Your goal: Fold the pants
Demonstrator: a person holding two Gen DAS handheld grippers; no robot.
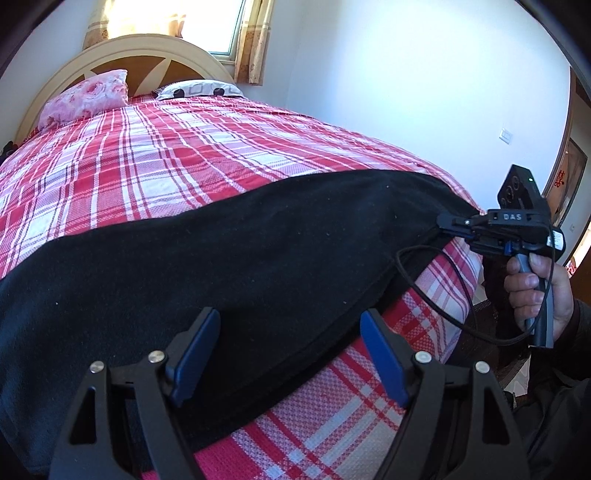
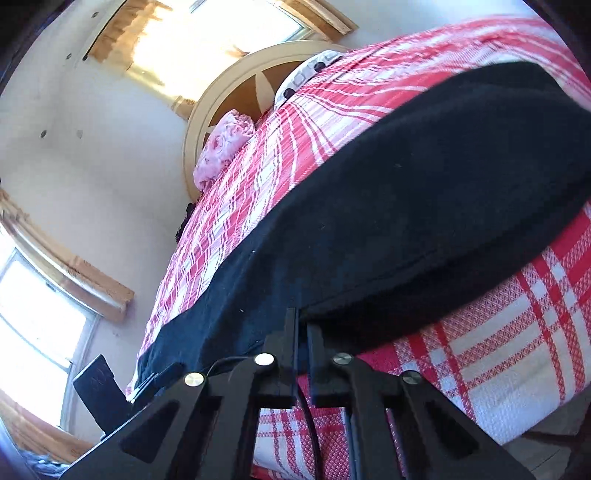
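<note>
Pants (image 1: 229, 251), black and fleecy, lie stretched in a long band across the near part of a bed, on a red-and-white plaid cover (image 1: 155, 158). Their near hem runs directly ahead of the left gripper (image 1: 290, 354), whose 2 blue-padded fingers (image 1: 195, 354) stand wide apart above the cloth, with nothing pinched between them. Off to that gripper's right, at the far end of the band, the right gripper (image 1: 448, 225) has its jaws closed together on the corner of the pants; the right wrist view shows the same thing up close, the black edge (image 2: 332, 306) running into the narrow slit between the 2 black fingers (image 2: 286, 347). A hand (image 1: 532, 291) in a dark sleeve grips that tool's handle, and a black cable (image 1: 458, 295) loops down from it over the bed's edge. Beyond the pants, further from both grippers, a pink floral pillow (image 1: 85, 96) and a white patterned pillow (image 1: 199, 89) rest against a rounded cream headboard (image 1: 147, 48), under a bright curtained window (image 1: 207, 22).
</note>
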